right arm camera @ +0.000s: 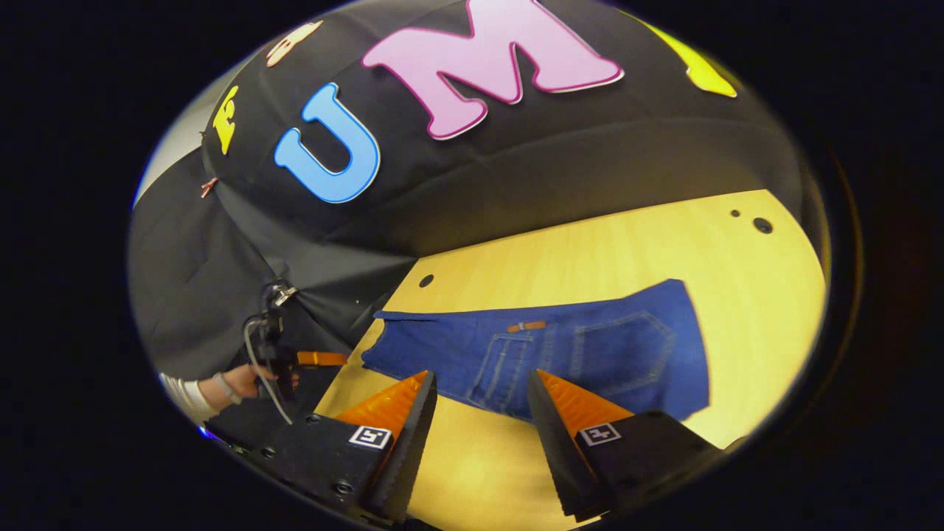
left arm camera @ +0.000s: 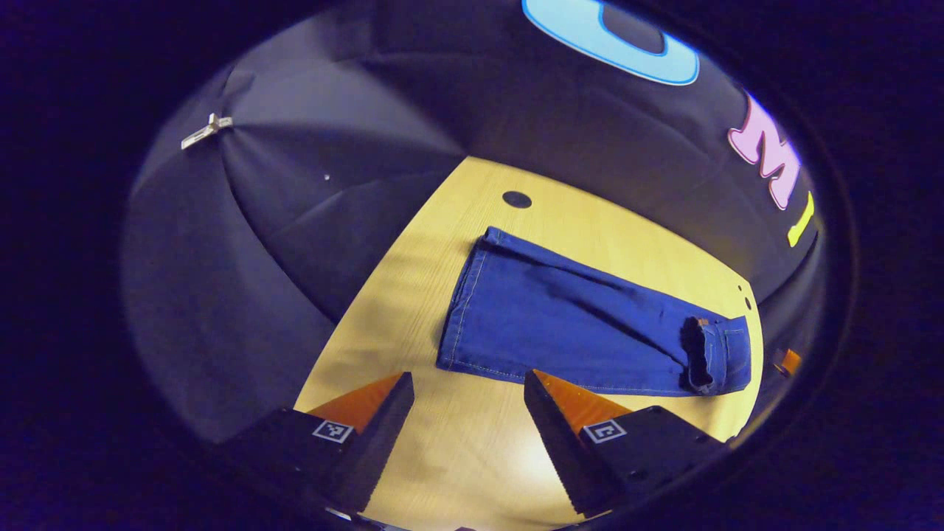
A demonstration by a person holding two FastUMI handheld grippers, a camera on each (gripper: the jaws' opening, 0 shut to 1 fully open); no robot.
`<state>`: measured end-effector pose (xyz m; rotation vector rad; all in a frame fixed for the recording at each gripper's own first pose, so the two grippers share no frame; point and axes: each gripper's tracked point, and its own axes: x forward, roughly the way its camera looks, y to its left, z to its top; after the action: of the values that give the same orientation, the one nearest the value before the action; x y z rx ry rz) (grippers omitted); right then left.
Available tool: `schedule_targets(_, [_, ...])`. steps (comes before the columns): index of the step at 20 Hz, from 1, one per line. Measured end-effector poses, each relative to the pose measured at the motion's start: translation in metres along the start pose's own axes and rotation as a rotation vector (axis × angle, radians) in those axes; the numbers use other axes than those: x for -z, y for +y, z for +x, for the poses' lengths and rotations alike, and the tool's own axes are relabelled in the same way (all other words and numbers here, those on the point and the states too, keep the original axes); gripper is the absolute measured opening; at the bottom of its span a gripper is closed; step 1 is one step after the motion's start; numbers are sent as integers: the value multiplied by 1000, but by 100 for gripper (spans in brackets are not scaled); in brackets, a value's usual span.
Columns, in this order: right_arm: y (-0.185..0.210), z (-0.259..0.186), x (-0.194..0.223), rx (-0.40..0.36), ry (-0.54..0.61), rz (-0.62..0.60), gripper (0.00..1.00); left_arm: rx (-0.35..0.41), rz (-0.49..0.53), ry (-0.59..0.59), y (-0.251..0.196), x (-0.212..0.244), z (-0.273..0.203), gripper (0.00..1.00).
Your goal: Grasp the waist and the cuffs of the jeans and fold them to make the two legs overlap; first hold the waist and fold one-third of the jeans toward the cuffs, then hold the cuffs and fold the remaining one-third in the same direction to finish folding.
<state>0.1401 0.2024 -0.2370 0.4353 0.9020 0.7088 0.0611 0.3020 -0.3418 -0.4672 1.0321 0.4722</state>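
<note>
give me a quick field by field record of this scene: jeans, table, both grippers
jeans: blue jeans lying flat on the table, legs overlapped, cuffs at one end, waist at the other
waist end: back pockets face up, seen in the right gripper view
table: light wood table with small dark holes
left gripper: left gripper above the table beside the jeans, jaws open, holding nothing
right gripper: right gripper near the waist edge, jaws open, holding nothing
fold stage: thirds not yet folded

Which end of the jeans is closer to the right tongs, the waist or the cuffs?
The waist end of the jeans, marked by the stitched back pockets, lies just ahead of the open right tongs on the table.
</note>
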Motion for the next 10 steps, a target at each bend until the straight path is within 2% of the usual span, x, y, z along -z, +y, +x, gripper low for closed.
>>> schedule_targets(2, [-28,-33,10,73,-12,-2,77,36,-80,57,-7,-9,23,97])
schedule_targets(4, [-47,-59,19,129,-19,24,77,27,-120,113,-6,-14,40,97])
schedule_targets(7, [-66,-87,21,199,-57,63,77,-64,-16,230,11,-8,57,97])
schedule_targets(9, [-69,-97,16,220,-90,82,79,-135,12,333,22,8,66,95])
schedule_targets(10, [-72,-102,16,231,-100,89,79,-139,34,315,19,0,70,95])
